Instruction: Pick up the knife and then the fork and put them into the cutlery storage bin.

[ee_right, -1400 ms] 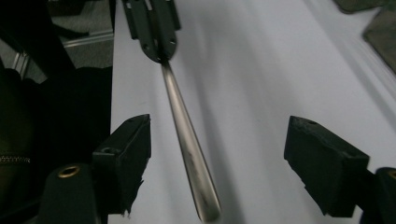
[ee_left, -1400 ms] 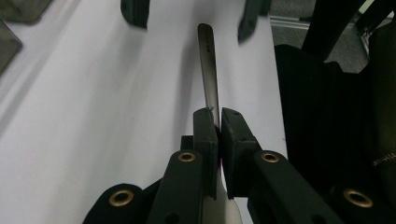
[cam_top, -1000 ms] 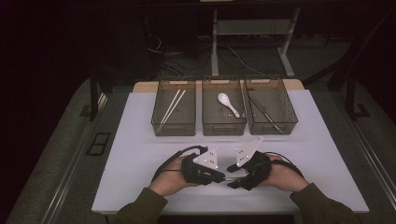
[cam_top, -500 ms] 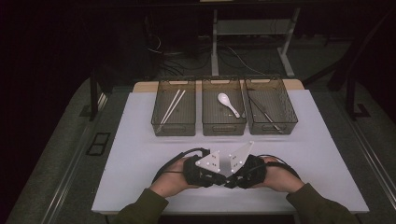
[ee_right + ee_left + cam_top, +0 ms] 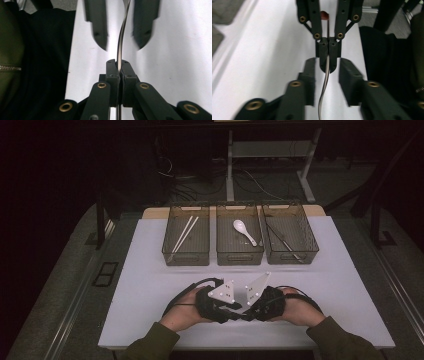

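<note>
Over the white table (image 5: 150, 285), near its front edge, the two grippers meet tip to tip. The right gripper (image 5: 119, 65) is clamped on a thin metal utensil (image 5: 121, 32). The left gripper (image 5: 327, 75) has just been opening, its jaws apart either side of that utensil, not pressing it.
</note>
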Demonstrator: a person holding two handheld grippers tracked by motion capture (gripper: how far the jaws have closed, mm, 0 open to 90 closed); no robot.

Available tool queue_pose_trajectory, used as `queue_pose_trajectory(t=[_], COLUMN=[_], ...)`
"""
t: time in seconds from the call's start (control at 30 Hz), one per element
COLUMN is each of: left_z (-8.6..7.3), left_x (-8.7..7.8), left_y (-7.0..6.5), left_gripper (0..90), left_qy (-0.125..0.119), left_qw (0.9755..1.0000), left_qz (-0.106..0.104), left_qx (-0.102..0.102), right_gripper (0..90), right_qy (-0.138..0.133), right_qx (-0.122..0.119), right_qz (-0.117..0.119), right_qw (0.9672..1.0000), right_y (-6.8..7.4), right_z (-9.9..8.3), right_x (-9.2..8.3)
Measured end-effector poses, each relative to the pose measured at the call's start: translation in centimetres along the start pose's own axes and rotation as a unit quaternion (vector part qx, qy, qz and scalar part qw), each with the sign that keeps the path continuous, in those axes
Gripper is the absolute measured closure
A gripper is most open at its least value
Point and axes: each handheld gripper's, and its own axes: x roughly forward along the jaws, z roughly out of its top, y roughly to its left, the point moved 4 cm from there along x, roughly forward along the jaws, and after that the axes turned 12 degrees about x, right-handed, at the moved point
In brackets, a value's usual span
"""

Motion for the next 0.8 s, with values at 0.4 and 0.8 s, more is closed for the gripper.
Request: queue_pose_trajectory(t=[0.4,0.8], left_z=[-4.6,-9.4], left_x=[-4.4,-5.0], left_y=[0.0,-1.1], left_gripper=[28.2,1.1], left_qy=[-0.088,-0.053], left_qw=[0.9865,0.9633], left_qz=[0.090,0.180], left_qx=[-0.105,-0.192], right_gripper=[86.8,86.8], right_qy=[-0.023,-0.067], right_qx=[0.067,0.142], right_qz=[-0.047,-0.103], right_qw=[0.9964,0.9822], right_y=[-2.4,-5.2], right_z=[-1.9,-3.9], right_x=[-2.5,-7.0])
